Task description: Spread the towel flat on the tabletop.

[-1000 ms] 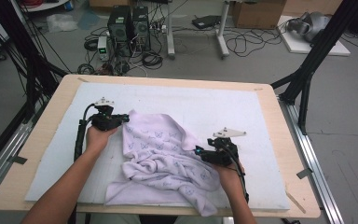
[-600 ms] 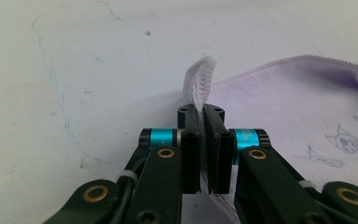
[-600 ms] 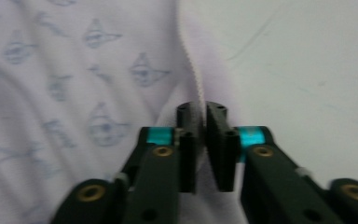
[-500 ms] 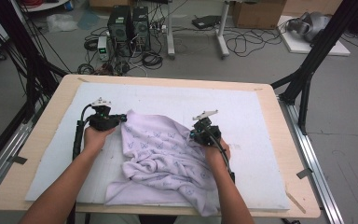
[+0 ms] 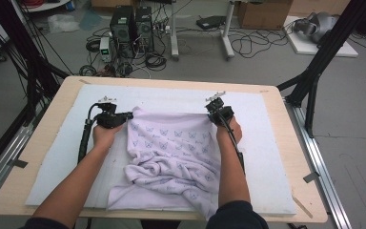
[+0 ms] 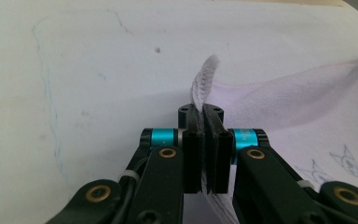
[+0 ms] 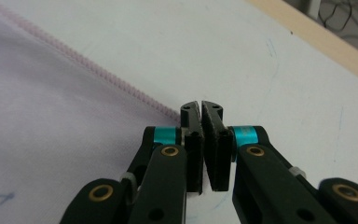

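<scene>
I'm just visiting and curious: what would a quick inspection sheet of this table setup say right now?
Surface: wooden table covered by a white mat.
Job's things: pale lilac cloth with butterfly print, far edge stretched flat, near part bunched up.
Clutter: nothing seen on the mat.
Grippers: left gripper shut on the cloth's hem at its far left corner; right gripper with jaws closed at the far right corner, where the hem runs in behind them.
Cables: a black cable trails along the left forearm.
Surroundings: computer towers, loose wires and boxes on the floor; black frame legs at both sides.
</scene>
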Motion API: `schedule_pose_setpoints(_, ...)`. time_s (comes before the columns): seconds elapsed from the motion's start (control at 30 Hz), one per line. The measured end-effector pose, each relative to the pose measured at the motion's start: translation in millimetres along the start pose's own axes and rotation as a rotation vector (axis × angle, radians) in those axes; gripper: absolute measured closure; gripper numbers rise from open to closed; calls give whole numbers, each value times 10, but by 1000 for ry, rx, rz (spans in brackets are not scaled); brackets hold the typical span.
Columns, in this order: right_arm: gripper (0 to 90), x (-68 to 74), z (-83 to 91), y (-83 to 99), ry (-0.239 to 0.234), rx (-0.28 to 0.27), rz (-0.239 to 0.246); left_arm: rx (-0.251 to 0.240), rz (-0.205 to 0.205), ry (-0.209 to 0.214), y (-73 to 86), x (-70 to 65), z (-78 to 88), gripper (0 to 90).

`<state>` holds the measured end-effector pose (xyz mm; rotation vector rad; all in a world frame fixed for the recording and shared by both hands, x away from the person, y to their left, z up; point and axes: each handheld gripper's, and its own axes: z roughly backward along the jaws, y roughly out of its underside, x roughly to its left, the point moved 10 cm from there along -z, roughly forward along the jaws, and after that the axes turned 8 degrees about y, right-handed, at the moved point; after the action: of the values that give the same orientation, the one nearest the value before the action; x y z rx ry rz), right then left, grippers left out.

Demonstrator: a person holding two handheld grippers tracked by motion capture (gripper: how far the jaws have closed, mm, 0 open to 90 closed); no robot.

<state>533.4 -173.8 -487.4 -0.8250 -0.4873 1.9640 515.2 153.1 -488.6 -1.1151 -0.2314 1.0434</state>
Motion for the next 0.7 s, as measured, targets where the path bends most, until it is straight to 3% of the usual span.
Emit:
schedule_pose_setpoints(0.07,876,-19,-37,-27,9,-3,2,8,-19,-9,-58,22,-60,864)
schedule_pose_setpoints(0.1,876,-56,-68,-117,23,-29,-30,15,-39,-19,-81,43,-86,863)
schedule_pose_setpoints(0.13,876,-56,-68,-117,23,-29,-30,-7,-47,-24,-114,67,-103,863)
schedule_pose_setpoints(0.17,876,-79,-77,-168,31,-50,-49,-35,-36,-23,-145,98,-106,864)
schedule_pose_setpoints(0.23,876,-115,-107,-291,38,-63,-61,-35,-7,-21,-180,171,-127,863)
schedule_pose_setpoints(0.33,873,-144,-107,-404,43,-98,-88,-72,-25,-34,-321,228,-118,855)
schedule_pose_setpoints(0.4,848,-187,-96,-518,77,-127,-121,-112,-24,-48,-403,251,-89,836)
schedule_pose_setpoints(0.47,761,-177,-97,-534,70,-132,-144,-102,-15,-44,-385,259,-95,797)
schedule_pose_setpoints(0.53,670,-131,-90,-522,38,-126,-166,-57,-2,-29,-297,260,-115,642)
schedule_pose_setpoints(0.57,643,-107,-72,-520,19,-131,-168,-55,41,-8,-243,257,-107,543)
schedule_pose_setpoints(0.63,607,-74,-24,-513,0,-146,-167,-46,49,5,-222,243,-97,448)
schedule_pose_setpoints(0.67,607,-74,-24,-513,0,-146,-167,-29,44,13,-202,225,-96,448)
schedule_pose_setpoints(0.7,581,-48,17,-483,-34,-152,-169,-12,37,23,-184,196,-94,372)
